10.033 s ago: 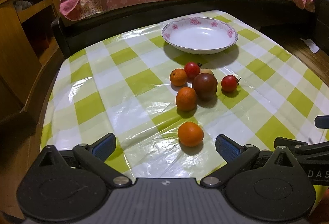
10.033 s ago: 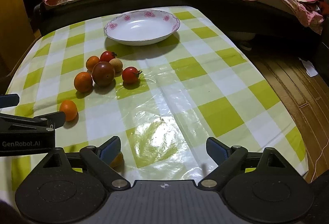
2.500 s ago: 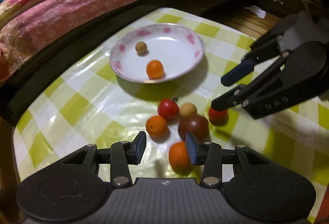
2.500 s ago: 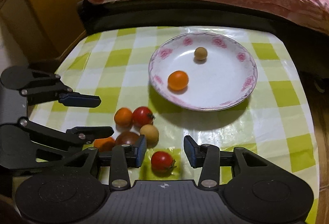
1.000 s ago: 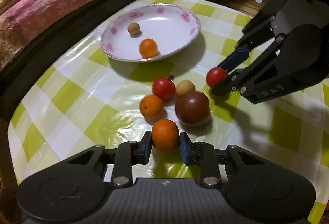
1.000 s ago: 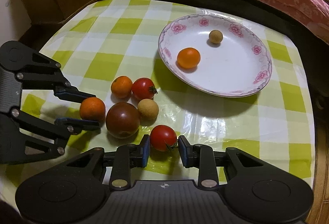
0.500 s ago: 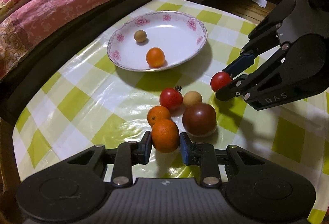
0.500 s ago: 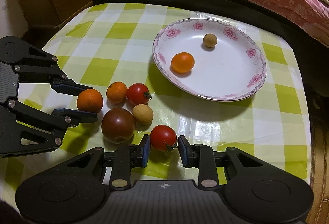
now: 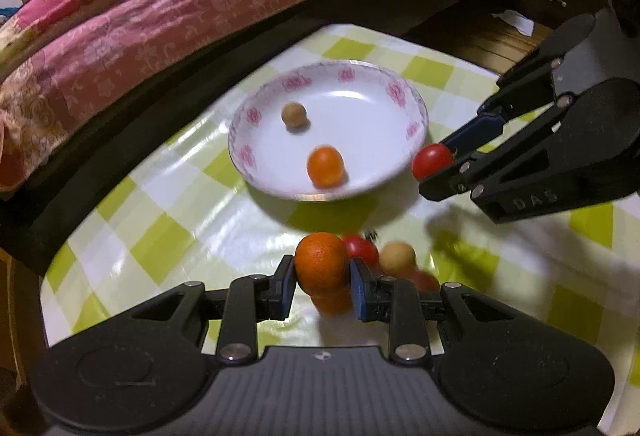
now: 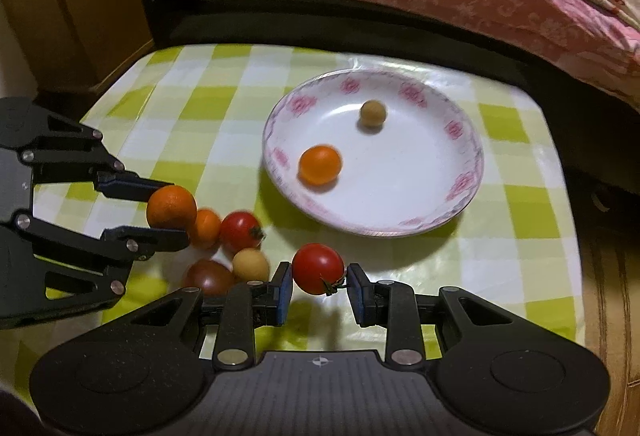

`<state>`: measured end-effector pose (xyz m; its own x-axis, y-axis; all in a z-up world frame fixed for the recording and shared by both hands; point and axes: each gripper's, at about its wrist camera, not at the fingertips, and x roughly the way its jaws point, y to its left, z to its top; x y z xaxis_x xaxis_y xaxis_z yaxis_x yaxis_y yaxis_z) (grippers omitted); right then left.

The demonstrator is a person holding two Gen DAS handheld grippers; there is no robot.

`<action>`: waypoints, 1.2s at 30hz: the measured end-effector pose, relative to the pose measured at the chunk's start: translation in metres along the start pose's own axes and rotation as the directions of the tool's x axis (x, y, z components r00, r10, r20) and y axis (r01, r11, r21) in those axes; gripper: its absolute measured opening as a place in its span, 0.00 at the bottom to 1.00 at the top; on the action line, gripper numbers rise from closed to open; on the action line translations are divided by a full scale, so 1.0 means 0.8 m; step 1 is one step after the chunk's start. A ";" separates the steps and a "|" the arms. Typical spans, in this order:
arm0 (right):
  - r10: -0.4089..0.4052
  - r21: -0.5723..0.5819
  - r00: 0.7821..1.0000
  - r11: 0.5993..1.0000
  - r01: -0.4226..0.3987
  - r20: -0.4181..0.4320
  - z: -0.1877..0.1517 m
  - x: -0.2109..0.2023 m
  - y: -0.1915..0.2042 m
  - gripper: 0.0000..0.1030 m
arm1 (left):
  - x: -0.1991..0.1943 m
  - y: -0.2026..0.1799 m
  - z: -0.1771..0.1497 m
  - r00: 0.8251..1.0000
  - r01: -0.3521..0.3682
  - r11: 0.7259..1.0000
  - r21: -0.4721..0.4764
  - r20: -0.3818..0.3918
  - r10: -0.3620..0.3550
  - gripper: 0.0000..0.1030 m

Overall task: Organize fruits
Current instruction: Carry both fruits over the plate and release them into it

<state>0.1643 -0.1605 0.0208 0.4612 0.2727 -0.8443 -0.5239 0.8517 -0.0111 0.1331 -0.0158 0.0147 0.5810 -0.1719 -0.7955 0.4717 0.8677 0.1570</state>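
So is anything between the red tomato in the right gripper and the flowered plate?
Nothing visible. The right gripper holds the red cherry tomato just short of the white floral-rimmed plate; only bare checked tablecloth lies between. The loose fruit sits off to its left.

**What I can't make out from the wrist cameras**

In my left wrist view, the orange (image 9: 320, 267) clamped in the left gripper (image 9: 322, 282) covers most of a second orange (image 9: 334, 301) on the table below it, and part of a red tomato (image 9: 363, 249) behind. The dark plum (image 9: 426, 281) is nearly all hidden behind the gripper's right finger, and it and the tan fruit (image 9: 397, 257) beside it are smeared by motion blur. The right gripper (image 9: 444, 160) is cut off at the frame's right edge.

In my right wrist view, the dark plum (image 10: 208, 276) is partly hidden by my own gripper's linkage. The left gripper (image 10: 170, 210) runs off the left edge. The plate (image 10: 460, 212) rim pattern is blurred.
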 end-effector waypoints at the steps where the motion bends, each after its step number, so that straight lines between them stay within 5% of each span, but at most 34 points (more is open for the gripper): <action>1: -0.004 0.009 1.000 1.000 0.004 0.008 0.003 -0.001 -0.003 0.25 | 0.001 0.001 0.006 1.000 -0.008 1.000 0.000 0.007 0.008 0.35; 16: -0.053 0.117 0.996 0.992 0.044 0.069 0.028 0.013 -0.035 0.25 | 0.041 0.016 0.046 0.999 -0.038 0.999 -0.030 0.014 0.038 0.35; 36: -0.047 0.155 0.998 0.987 0.039 0.048 0.033 0.047 -0.050 0.25 | 0.075 0.027 0.063 0.999 -0.032 0.997 -0.069 0.003 0.032 0.35</action>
<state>0.2216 -0.1727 0.0038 0.5194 0.2538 -0.8160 -0.3883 0.9207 0.0392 0.2112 -0.0310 -0.0003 0.5981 -0.1451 -0.7881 0.4062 0.9027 0.1420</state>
